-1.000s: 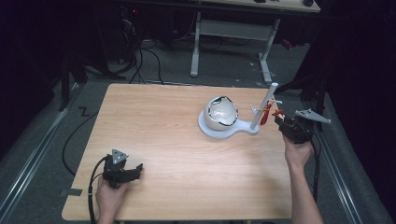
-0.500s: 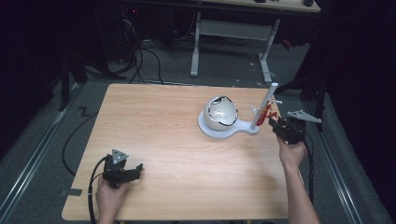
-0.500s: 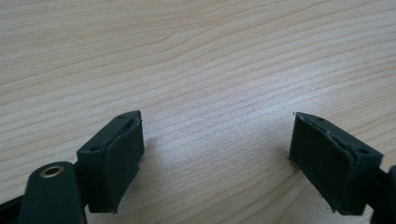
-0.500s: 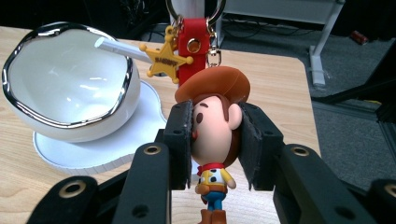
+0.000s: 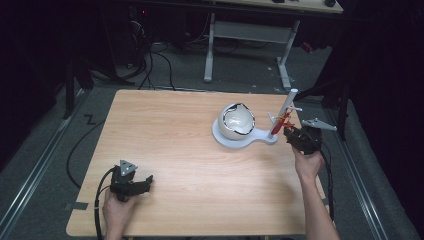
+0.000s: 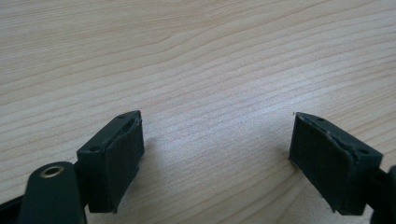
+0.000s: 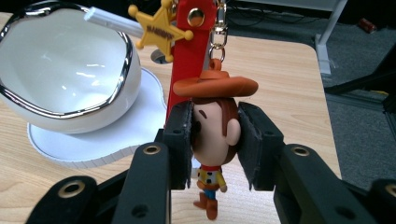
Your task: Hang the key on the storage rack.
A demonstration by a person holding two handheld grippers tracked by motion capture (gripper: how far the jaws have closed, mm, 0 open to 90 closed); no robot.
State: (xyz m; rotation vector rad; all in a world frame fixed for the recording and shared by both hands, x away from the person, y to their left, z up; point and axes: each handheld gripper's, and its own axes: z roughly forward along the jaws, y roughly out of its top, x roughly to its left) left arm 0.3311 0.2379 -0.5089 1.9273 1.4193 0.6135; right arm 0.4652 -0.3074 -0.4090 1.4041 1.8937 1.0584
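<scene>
Right hand-held gripper (image 7: 215, 140) clamped on the head of a small cowboy keychain figure (image 7: 215, 140), one black pad pressed to each cheek just under the orange hat brim. Figure hanging by a metal clip (image 7: 217, 32) beside a red strap (image 7: 187, 56) with a yellow star badge (image 7: 159, 29), all suspended from a white stand (image 5: 283, 116) at the far right of the table (image 5: 190, 150). Grip taken on the head, probably because it is the widest and firmest part, leaving the legs dangling free below the pads. Seen from above, same hand-held gripper (image 5: 294, 136) level with the stand's base, wrist coming in from the near right edge. Just left of the stand, a white egg-shaped bowl (image 5: 237, 121) with a dark rim, seated on the round end of the same white base, close enough that any pull toward it risks a knock. Left hand-held gripper (image 5: 143, 183) resting low at the near left corner, well apart from the stand, jaws spread wide over bare wood with nothing between the pads (image 6: 116, 158); likely parked out of the way while the right one works. Next step, by the look of it: lifting or unhooking the figure from its peg without tipping the stand.
</scene>
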